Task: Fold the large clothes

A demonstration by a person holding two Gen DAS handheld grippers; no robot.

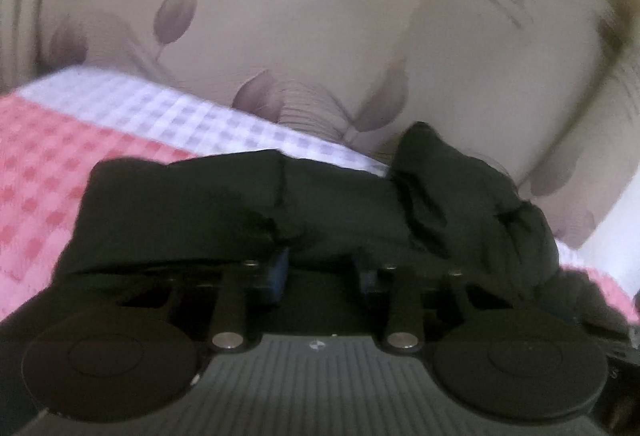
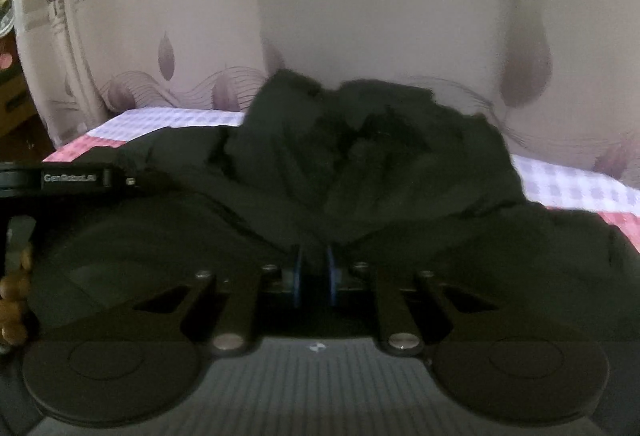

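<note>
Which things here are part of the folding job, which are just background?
Job:
- black garment
- left gripper, fabric bunched over its fingers
- right gripper, fabric pinched between its pads

Background:
- checked cover, pink and white, under the garment
- floral sofa back
- wooden beads at the right view's left edge

Matt black cloth garment (image 2: 360, 163); waffle-textured checked cloth cover (image 1: 60, 163); smooth printed fabric backrest (image 1: 300, 15); matt plastic hand-held gripper (image 2: 314, 268).
</note>
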